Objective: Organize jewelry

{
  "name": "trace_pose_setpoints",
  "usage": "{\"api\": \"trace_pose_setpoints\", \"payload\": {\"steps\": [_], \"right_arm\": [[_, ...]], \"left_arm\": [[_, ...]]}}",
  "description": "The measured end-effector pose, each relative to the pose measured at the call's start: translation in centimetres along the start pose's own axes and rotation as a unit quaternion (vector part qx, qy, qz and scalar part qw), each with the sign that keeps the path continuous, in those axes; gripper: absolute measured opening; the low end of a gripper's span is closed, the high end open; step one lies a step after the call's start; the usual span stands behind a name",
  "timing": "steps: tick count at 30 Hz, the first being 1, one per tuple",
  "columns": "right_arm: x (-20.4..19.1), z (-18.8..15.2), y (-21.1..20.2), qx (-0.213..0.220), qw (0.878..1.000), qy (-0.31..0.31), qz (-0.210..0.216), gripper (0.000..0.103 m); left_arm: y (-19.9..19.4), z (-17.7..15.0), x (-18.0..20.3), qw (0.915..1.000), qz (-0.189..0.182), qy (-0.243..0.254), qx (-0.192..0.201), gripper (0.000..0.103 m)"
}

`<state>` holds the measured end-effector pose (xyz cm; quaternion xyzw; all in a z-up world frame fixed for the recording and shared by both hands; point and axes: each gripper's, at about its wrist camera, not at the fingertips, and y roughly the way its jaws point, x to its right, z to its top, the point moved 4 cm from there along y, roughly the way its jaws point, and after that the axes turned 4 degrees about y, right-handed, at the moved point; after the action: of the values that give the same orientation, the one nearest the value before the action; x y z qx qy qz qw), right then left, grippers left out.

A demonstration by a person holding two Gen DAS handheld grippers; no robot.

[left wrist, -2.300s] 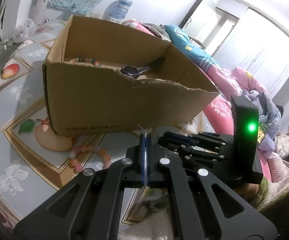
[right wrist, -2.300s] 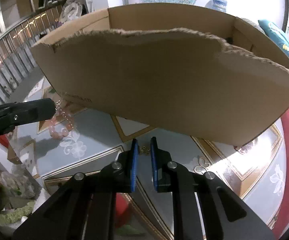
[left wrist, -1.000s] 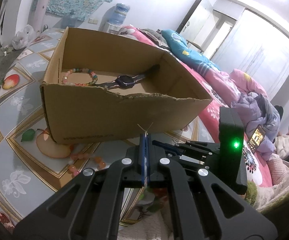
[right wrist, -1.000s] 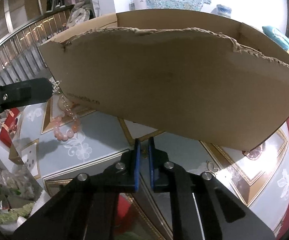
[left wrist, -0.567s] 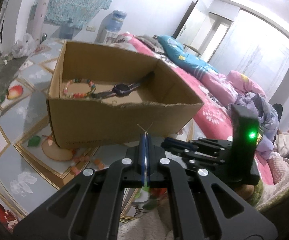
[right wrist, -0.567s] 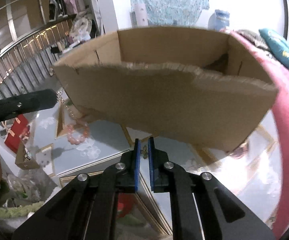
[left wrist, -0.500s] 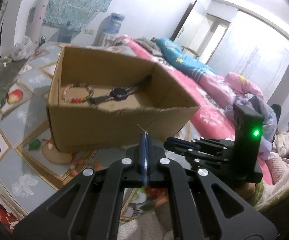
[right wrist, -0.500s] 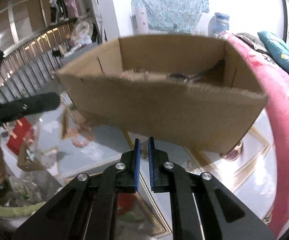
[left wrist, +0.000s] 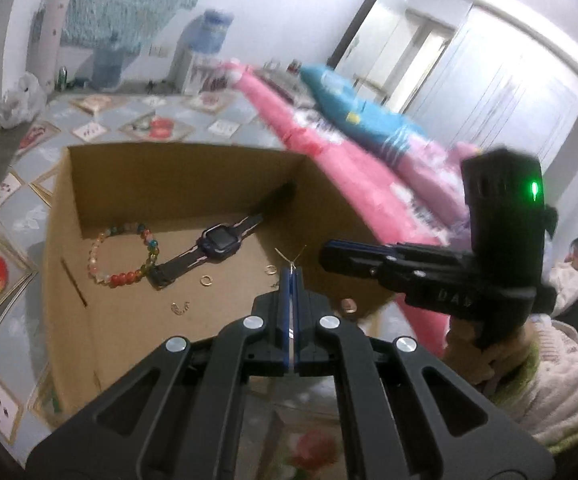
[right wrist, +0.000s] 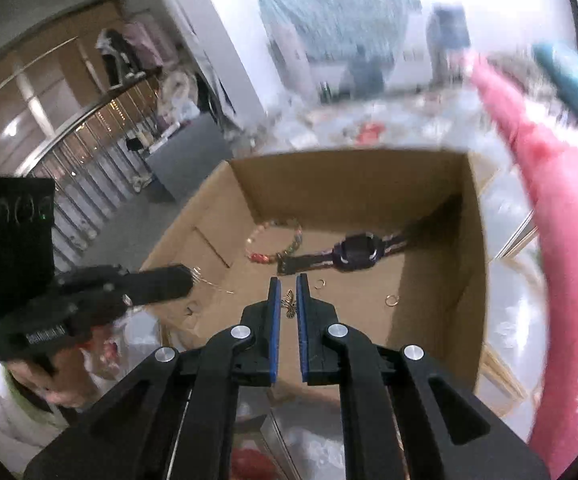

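An open cardboard box point(left wrist: 69, 216) holds a multicoloured bead bracelet point(left wrist: 123, 254), a dark watch point(left wrist: 219, 240) and a few small gold rings point(left wrist: 206, 279). My left gripper point(left wrist: 291, 276) is shut on the thin wire clasp of a pink bead bracelet, above the box's near side; the beads hang out of sight. My right gripper point(right wrist: 286, 292) is slightly open over the box point(right wrist: 465, 216), with a small gold butterfly piece point(right wrist: 289, 303) between its blue pads point(right wrist: 274, 300). The left gripper point(right wrist: 185, 280) shows at the left of the right wrist view, with wire at its tip.
The box stands on a fruit-patterned tablecloth point(left wrist: 13, 240). A pink quilt point(left wrist: 353, 168) and blue pillow point(left wrist: 365, 124) lie to the right. A railing point(right wrist: 89, 184) runs at the left. A person point(left wrist: 577, 256) sits at far right.
Both grippers have risen from beside the box front to above its opening. The right jaws have parted a little around the butterfly piece. The pink beads have gone out of view.
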<state>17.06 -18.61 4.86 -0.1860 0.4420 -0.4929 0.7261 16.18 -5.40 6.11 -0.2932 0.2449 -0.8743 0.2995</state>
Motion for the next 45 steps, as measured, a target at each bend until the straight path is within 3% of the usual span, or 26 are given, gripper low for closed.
{"api": "trace_pose_setpoints", "payload": {"steps": [5, 7, 9, 15, 23, 26, 30, 34, 39, 45], "right_arm": [[1.8, 1.4, 3.0, -0.041, 0.999, 0.017, -0.01, 0.009], [2.1, 1.4, 3.6, -0.048, 0.999, 0.021, -0.009, 0.011], [2.4, 1.6, 3.7, -0.048, 0.999, 0.023, -0.008, 0.017], [3.0, 2.1, 3.0, -0.036, 0.999, 0.026, -0.002, 0.018], [1.6, 1.6, -1.6, 0.016, 0.999, 0.017, 0.028, 0.019], [0.8, 0.6, -4.4, 0.046, 0.998, 0.004, 0.051, 0.024], [-0.1, -2.3, -8.4, 0.085, 0.993, -0.022, 0.08, 0.028], [-0.2, -6.1, -10.3, 0.091, 0.989, -0.031, 0.112, 0.03], [0.5, -10.5, -8.9, 0.054, 0.991, -0.011, 0.124, 0.034], [2.8, -13.6, -4.2, -0.006, 0.994, 0.055, 0.096, 0.034]], "left_arm": [[5.1, 0.2, -2.1, 0.9971, 0.012, -0.027, -0.07, 0.003], [6.0, 0.1, -2.8, 0.9954, 0.02, -0.039, -0.085, 0.022], [6.2, 0.1, -3.3, 0.9947, 0.025, -0.05, -0.086, 0.026], [5.5, 0.1, -3.3, 0.9948, 0.038, -0.052, -0.079, 0.03], [0.6, 0.5, -2.4, 0.9972, 0.056, -0.045, -0.021, 0.037], [-2.5, -0.1, -2.1, 0.9969, 0.067, -0.04, 0.01, 0.043], [-7.3, -2.0, -2.0, 0.9938, 0.087, -0.041, 0.055, 0.05], [-10.1, -4.8, -2.0, 0.9912, 0.101, -0.047, 0.071, 0.053], [-8.7, -8.8, -1.0, 0.9948, 0.091, -0.037, 0.029, 0.053], [-3.0, -12.4, 0.1, 0.9882, 0.145, 0.019, -0.045, 0.051]]}}
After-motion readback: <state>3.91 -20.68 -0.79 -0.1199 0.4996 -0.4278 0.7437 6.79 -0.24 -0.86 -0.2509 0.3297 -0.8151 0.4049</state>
